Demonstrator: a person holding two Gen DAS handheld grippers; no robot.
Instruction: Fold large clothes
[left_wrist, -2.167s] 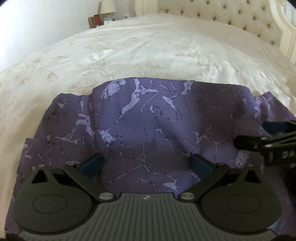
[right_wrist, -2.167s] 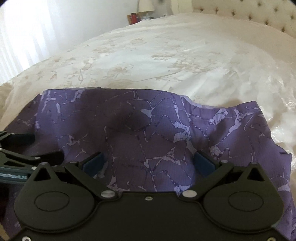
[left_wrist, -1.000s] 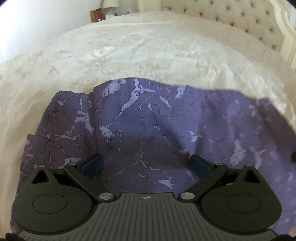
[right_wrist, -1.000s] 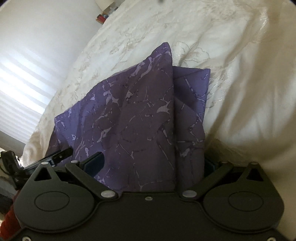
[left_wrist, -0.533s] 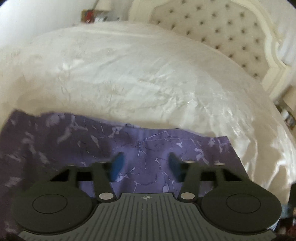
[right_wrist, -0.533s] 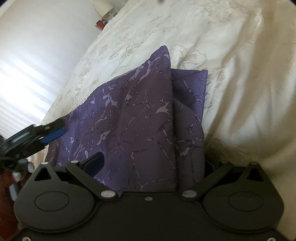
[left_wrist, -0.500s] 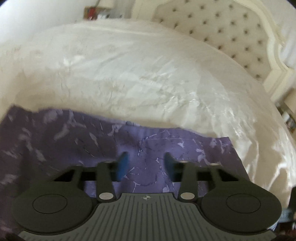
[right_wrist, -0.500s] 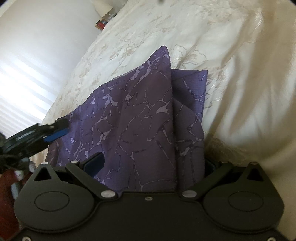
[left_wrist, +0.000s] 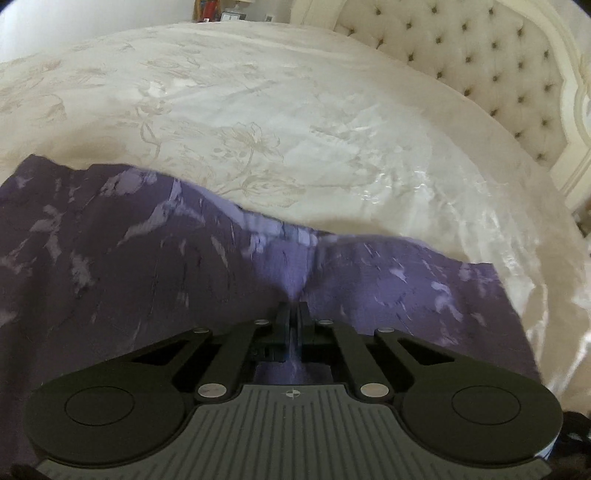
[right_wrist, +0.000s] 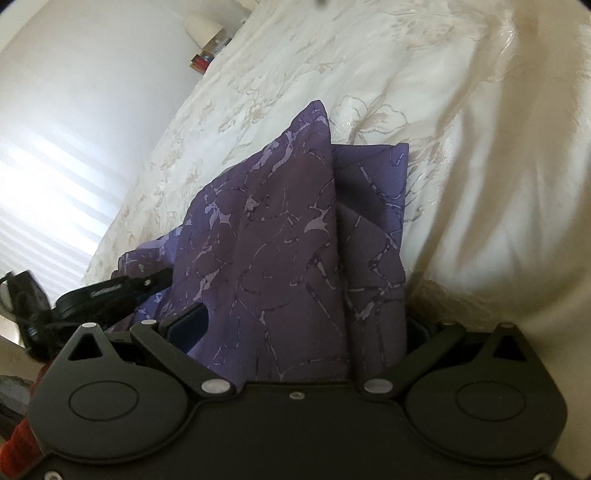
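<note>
1. Purple garment with pale marbled print lies on the cream bedspread, filling the lower half of the left wrist frame; its far edge runs from middle left down to the right.
2. Left gripper, bottom centre of its frame: fingers pressed together, a narrow ridge of the purple cloth pinched between them. Cloth puckers toward the pinch.
3. Tufted headboard at upper right of the left wrist frame; small items on a stand at the top edge, too small to identify.
4. In the right wrist frame the garment rises as a folded peak through the centre, a second layer just behind it on the right.
5. Right gripper: fingers spread wide, cloth lying between and draped over them; right fingertip hidden by fabric.
6. Left gripper shows at middle left of the right wrist frame, at the cloth's left edge.
7. Bedspread fills the upper right; white wall at the upper left.
</note>
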